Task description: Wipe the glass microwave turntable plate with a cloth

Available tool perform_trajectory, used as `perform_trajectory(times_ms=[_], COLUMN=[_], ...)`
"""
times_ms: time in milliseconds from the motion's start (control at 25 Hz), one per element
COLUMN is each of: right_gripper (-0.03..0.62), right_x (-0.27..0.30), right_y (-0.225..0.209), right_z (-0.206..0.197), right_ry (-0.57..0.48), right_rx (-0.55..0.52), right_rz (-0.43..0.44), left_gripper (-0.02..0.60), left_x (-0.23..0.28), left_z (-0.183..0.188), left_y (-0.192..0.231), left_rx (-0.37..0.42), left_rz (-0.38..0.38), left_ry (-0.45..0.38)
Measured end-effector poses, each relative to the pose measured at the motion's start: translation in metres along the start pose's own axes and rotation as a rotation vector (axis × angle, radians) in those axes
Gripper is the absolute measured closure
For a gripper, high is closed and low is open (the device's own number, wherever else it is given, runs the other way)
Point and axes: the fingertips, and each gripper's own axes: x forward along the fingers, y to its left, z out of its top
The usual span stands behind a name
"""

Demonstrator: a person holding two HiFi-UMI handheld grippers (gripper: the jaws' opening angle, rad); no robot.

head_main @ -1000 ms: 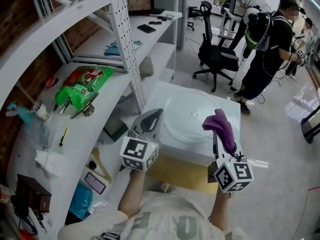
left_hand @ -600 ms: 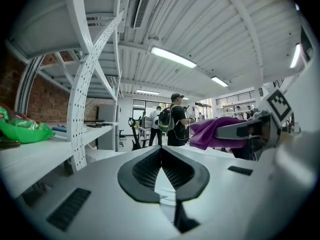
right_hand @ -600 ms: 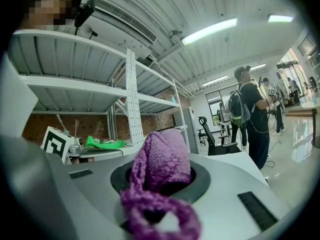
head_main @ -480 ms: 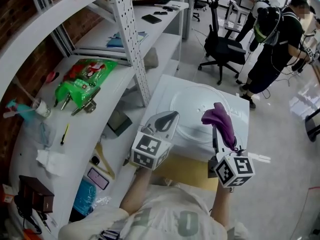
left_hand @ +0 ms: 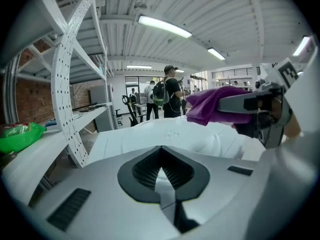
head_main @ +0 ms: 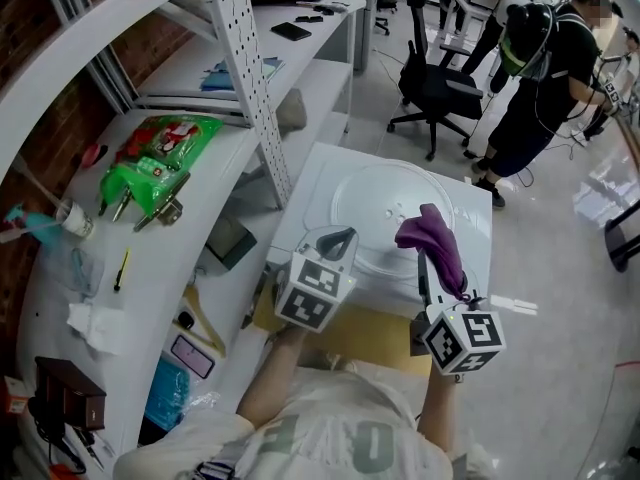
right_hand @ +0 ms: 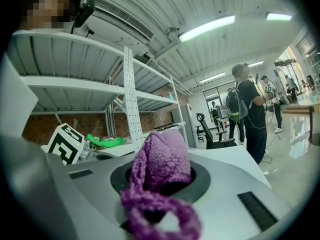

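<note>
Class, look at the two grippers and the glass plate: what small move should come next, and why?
Probably lower the right gripper so the purple cloth meets the glass turntable plate. The cloth is clamped in its fingers and seems to hover over the plate's near right edge, while the left gripper is shut, empty, by the near left edge.
</note>
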Motion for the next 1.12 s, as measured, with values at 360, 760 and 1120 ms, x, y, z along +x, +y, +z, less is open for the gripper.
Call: perform_trajectory(times_ms=[360,760,1120], right_gripper=[0.539,0.539,0.539], right_x=[-0.023,-0.043,-0.035], right_y=[-0.008,-0.006,0.014], right_z=[-0.003,-0.007,-0.005], right_ry=[0.011,0.034,0.06], right_rx=[-0.005,-0.013,-0.069], right_rz=[-0.019,0.002,0.088], left_gripper=[0.578,0.578,0.578], left_x=[0.006,-0.012,-0.027], left_z=[-0.023,-0.031,-0.029], left_y=[-0.013,-0.023,-0.026], left_rx=[0.076,-0.016,-0.154], left_rz=[0.024,0.016,0.023], left_ry=[0.172,0.163,-0.051])
